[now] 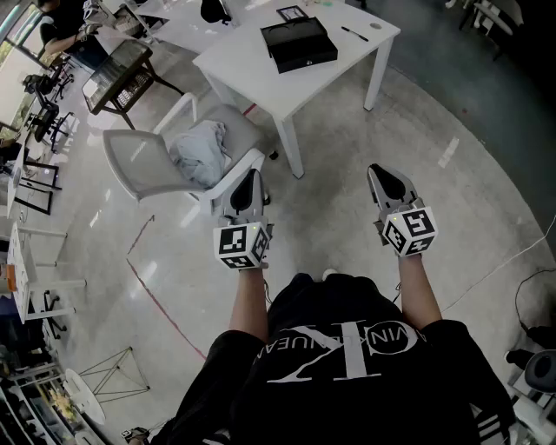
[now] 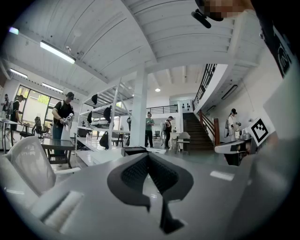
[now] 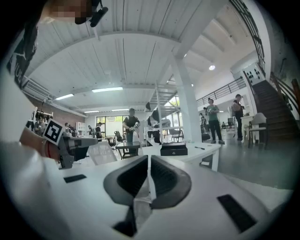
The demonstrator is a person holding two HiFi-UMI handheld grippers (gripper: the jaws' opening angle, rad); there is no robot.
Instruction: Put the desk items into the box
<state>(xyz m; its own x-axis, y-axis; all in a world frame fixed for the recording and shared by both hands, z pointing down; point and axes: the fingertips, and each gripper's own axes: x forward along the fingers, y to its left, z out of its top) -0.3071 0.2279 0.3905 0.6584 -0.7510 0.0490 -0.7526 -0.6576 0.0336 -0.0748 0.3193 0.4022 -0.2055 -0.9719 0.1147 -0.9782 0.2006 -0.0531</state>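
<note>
Plainly the work has not begun: the white table (image 1: 261, 83) stands well ahead of the person, across a stretch of bare floor, and both grippers are held far short of it. On its top lies the black box (image 1: 299, 43), flat and rectangular, most likely rigid and steady enough to stay put while things are dropped into it; whether it lies open or lidded I cannot tell from this far. The left gripper (image 2: 149, 155) has its jaws pressed together with nothing between them, and the right gripper (image 3: 149, 157) is likewise closed and empty, pointing toward the table with the box showing just over its tips. Right of the box, apart from it and near the table's far corner, lies a dark pen (image 1: 354, 34). It should be light, stiff and smooth, prone to roll or skid, so I judge it is best pinched across the middle of the barrel with the jaws set square to its length. Just beyond the pen sits a small pale object (image 1: 375, 25), too tiny to identify, probably light and needing a careful pinch from directly above.
</note>
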